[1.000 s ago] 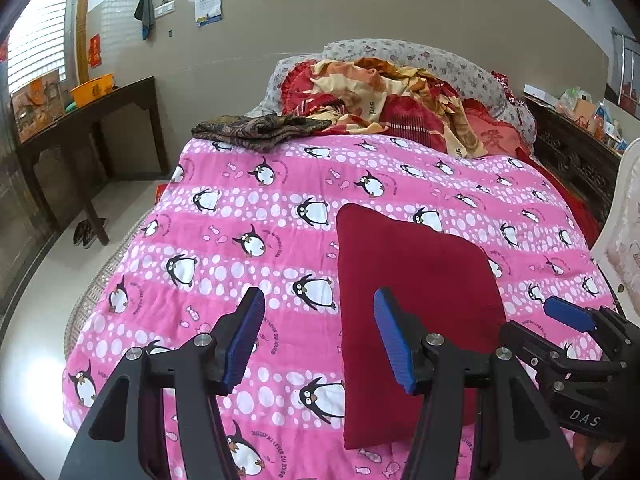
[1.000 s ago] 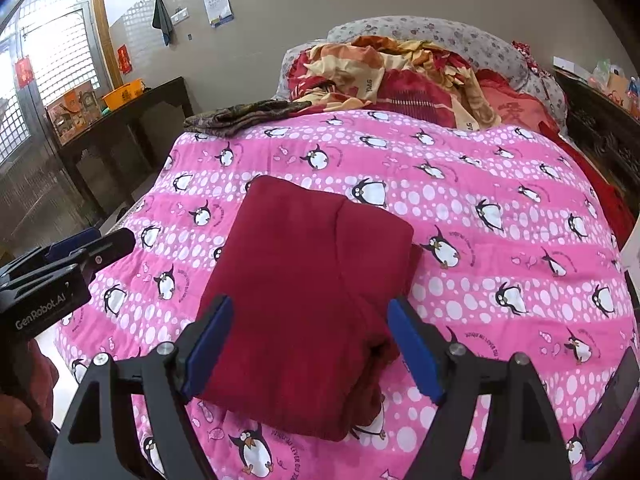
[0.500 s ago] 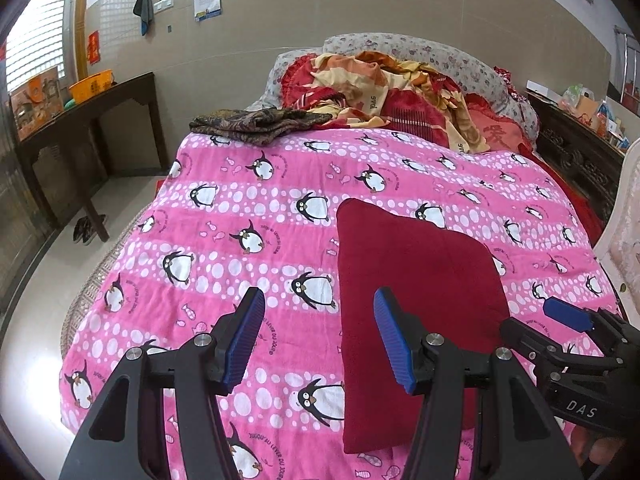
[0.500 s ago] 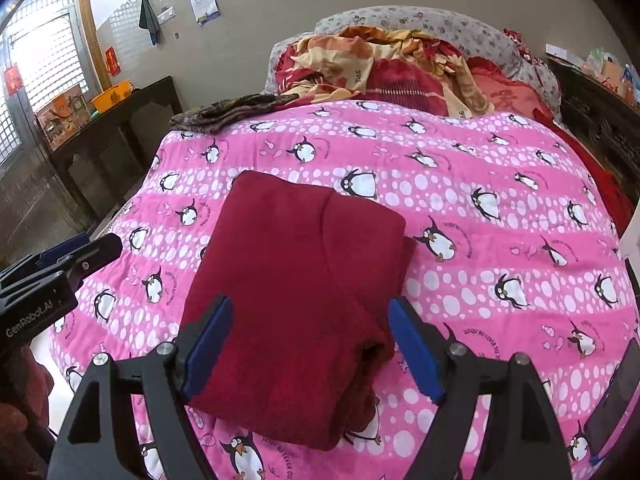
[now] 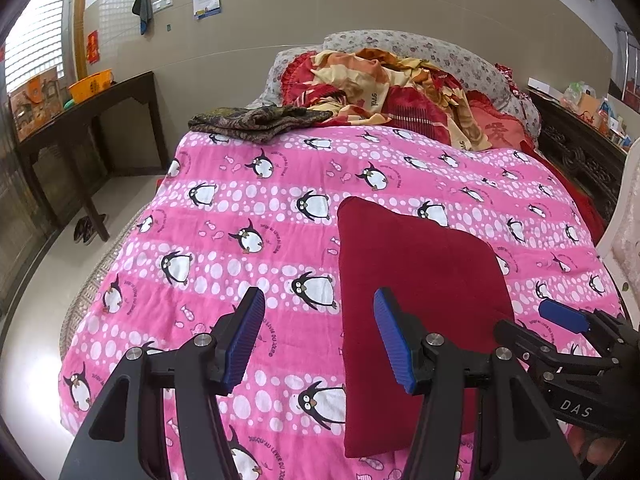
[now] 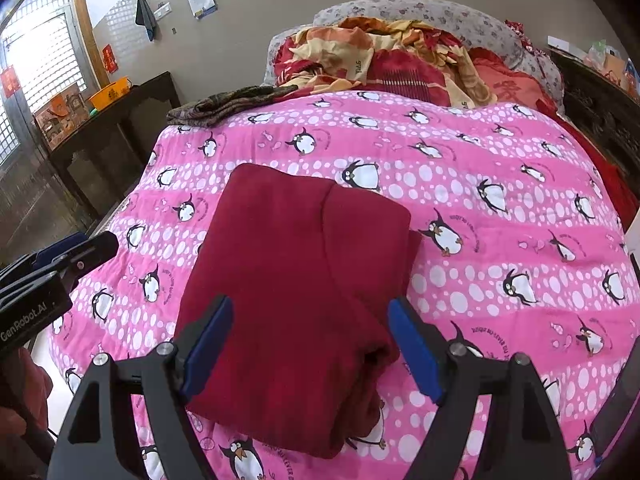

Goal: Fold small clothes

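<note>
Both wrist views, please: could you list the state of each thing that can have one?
Red garment: folded into a rectangle, lying flat on the quilt.
Penguin quilt: spread over the bed.
Dark cloth: folded, at the quilt's far edge.
Patterned blanket: crumpled at the head of the bed.
Left tool: open, empty, above the quilt.
Right tool: open, empty, above the garment.

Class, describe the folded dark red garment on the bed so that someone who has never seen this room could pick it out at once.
Start at the pink penguin-print quilt covering the bed. The folded dark red garment lies flat near its foot end, just ahead of both tongs. It is the only plain, single-coloured cloth there; the dark patterned cloth and the heaped red-and-orange floral bedding lie at the far end.
</note>
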